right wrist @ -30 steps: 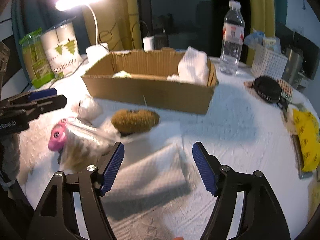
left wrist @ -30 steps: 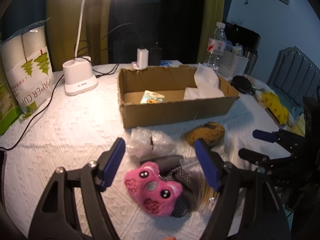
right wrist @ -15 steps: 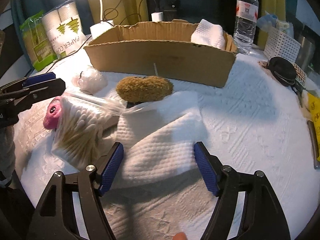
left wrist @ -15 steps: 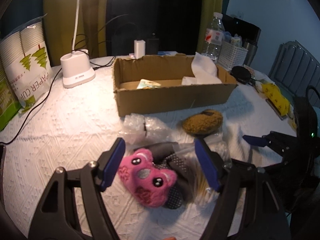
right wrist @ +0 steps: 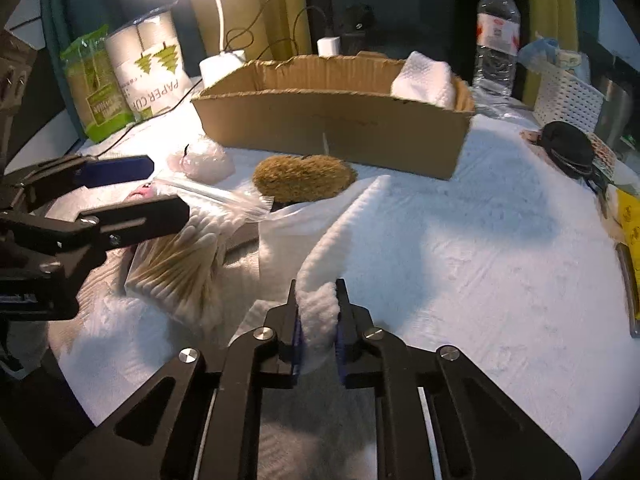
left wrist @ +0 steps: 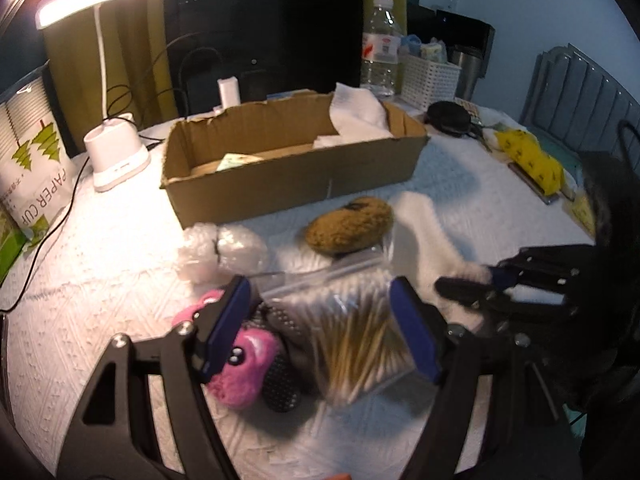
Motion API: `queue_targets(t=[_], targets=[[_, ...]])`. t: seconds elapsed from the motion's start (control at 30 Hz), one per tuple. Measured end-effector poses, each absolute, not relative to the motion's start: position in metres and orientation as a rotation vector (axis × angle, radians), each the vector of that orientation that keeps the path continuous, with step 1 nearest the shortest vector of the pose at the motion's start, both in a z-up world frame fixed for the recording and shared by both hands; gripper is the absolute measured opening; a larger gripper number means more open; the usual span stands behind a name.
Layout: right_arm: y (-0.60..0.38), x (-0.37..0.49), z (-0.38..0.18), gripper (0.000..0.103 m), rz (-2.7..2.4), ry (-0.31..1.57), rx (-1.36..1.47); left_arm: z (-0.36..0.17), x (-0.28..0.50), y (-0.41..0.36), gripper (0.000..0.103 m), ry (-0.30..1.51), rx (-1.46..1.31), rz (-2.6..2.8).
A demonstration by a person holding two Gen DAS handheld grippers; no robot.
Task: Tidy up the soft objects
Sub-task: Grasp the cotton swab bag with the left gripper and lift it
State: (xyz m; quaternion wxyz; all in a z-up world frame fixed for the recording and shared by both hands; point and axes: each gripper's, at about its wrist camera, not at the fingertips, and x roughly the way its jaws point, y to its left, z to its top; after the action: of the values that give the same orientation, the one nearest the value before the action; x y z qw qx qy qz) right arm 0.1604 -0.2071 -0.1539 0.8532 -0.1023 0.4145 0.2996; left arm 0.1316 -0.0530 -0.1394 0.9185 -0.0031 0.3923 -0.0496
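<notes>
White towelling bunches up between the blue pads of the right claw [right wrist: 318, 312], which is pinched tight on a fold of the white cloth [right wrist: 344, 224], so the cloth rises in a ridge off the bench [right wrist: 480, 248] while the rest of it trails back toward the brown fuzzy toy [right wrist: 304, 178]. That toy lies just in front of the long cardboard box [right wrist: 332, 120], where another white cloth [right wrist: 424, 78] sits at the right-hand end. On the left, the left claw [left wrist: 320, 328] stands apart around a clear bag of cotton swabs [left wrist: 352, 332], its pads beside the bag, and I cannot tell whether they touch it. A pink plush toy [left wrist: 240, 368] lies under the left pad, on something dark and spotted, with a crumpled clear wrap [left wrist: 220, 250] just beyond. A lit desk lamp [left wrist: 116, 156] stands behind, near the box.
</notes>
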Motion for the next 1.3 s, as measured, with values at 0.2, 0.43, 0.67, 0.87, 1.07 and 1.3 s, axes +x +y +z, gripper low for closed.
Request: queue_targets(t=[0.2, 0.43, 0.67, 0.87, 1.07, 1.3], targets=[[-0.240, 0.163, -0.145, 0.014, 0.573, 0.851, -0.170, -0.149, 0.136, -0.061, 0.081, 0.836, 0.005, -0.103], [-0.265, 0.168, -0.145, 0.014, 0.527, 0.850, -0.118, -0.162, 0.142, -0.070, 0.084, 0.879, -0.002, -0.121], [-0.263, 0.167, -0.144, 0.014, 0.541, 0.847, -0.115, -0.165, 0.141, -0.073, 0.083, 0.876, 0.018, -0.133], [-0.257, 0.164, -0.134, 0.014, 0.546, 0.817, -0.122, -0.160, 0.135, -0.068, 0.062, 0.853, 0.010, -0.143], [-0.250, 0.160, -0.119, 0.014, 0.554, 0.778, -0.140, -0.148, 0.128, -0.064, 0.051, 0.825, 0.000, -0.164], [-0.243, 0.157, -0.103, 0.014, 0.560, 0.745, -0.158, -0.136, 0.122, -0.062, 0.046, 0.800, -0.017, -0.194]])
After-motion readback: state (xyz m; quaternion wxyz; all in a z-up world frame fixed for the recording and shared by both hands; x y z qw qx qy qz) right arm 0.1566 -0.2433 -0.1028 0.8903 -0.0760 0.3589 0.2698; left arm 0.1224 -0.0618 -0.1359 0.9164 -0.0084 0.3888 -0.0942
